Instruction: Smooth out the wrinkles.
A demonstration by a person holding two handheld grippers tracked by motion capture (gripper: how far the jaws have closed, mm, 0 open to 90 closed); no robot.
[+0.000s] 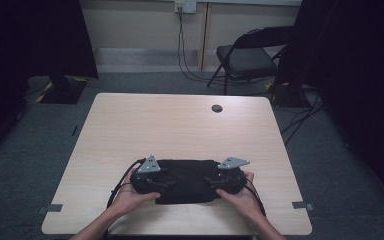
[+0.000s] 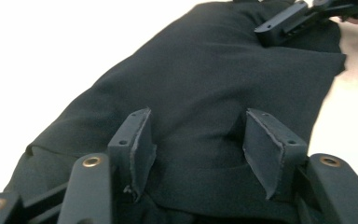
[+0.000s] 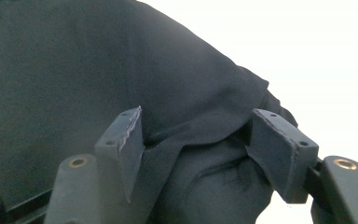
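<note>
Two hand-held grippers, left [image 1: 155, 182] and right [image 1: 215, 181], jaws spread, released over black cloth [image 1: 185, 181]; no readable writing.

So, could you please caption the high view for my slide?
Two hand-held grippers, left and right, sit open at opposite ends of a black cloth on a wooden table.

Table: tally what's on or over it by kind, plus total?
Black cloth: 1
Handheld grippers: 2, the left gripper and the right gripper, one at each end of the cloth
Total: 3
</note>
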